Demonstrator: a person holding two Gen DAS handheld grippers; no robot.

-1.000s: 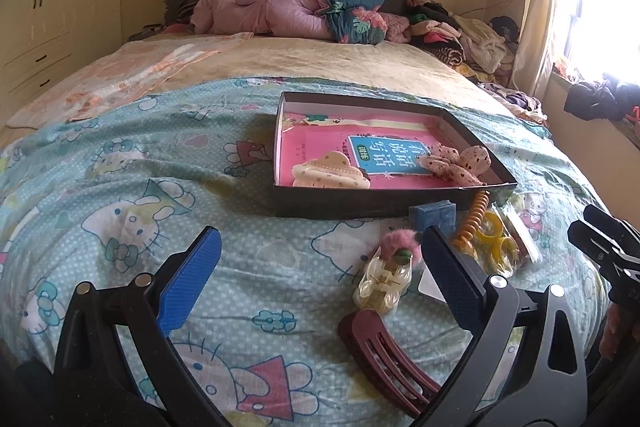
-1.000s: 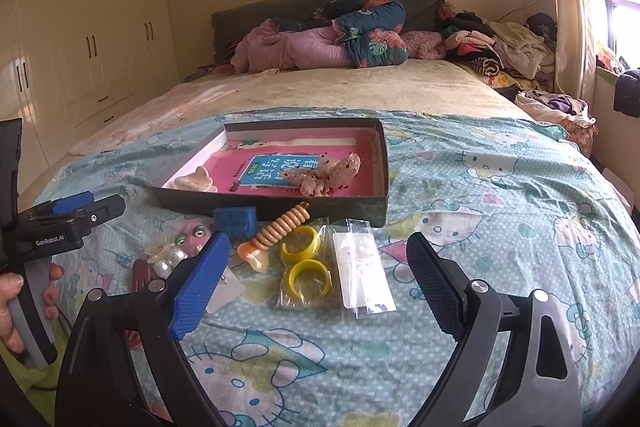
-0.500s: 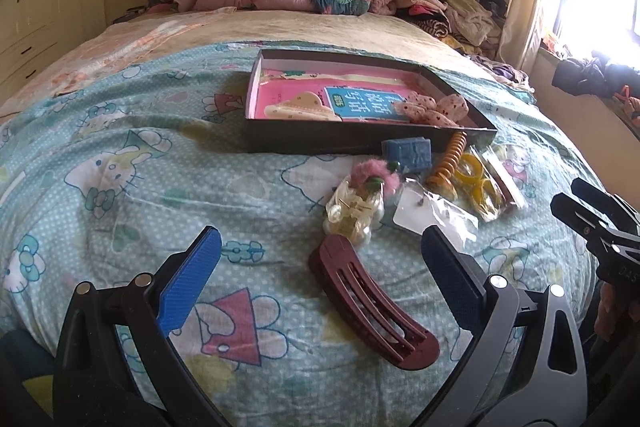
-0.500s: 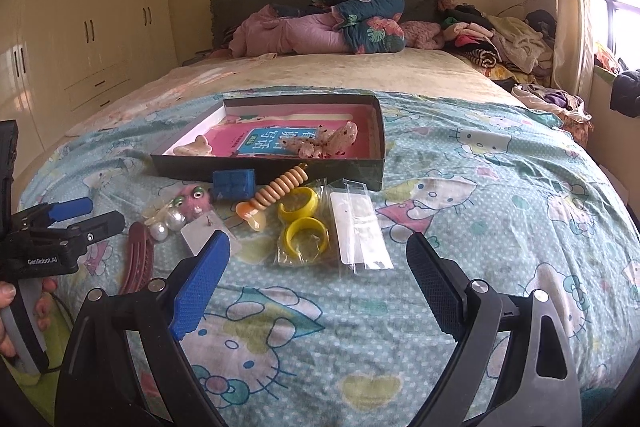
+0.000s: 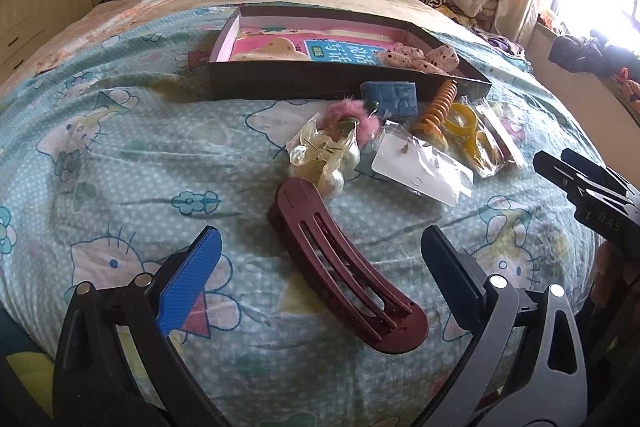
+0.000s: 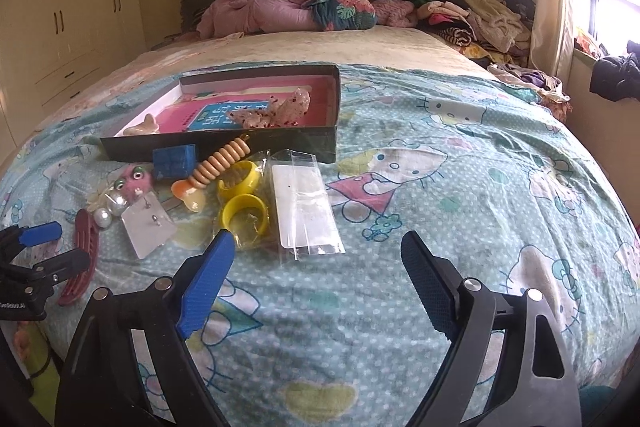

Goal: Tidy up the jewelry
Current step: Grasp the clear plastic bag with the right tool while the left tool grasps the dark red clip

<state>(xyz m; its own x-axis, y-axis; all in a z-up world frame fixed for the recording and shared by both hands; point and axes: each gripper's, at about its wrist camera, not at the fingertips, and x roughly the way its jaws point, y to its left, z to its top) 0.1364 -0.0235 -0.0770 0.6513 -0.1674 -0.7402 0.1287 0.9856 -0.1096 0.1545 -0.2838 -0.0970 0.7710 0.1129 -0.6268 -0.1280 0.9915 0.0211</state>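
I see a Hello Kitty bedspread (image 5: pixel 120 155) in a bedroom, my left gripper (image 5: pixel 320 259) gaping wide over the maroon hair clip (image 5: pixel 344 267), right gripper (image 6: pixel 316 267) wide open, both empty

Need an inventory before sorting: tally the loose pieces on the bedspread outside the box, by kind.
Hair clips: 3: maroon clip, pearl clip, pink fuzzy clip
Clear packets: 3: earring card, yellow rings packet, flat packet
Blue box: 1
Orange spiral: 1
Total: 8
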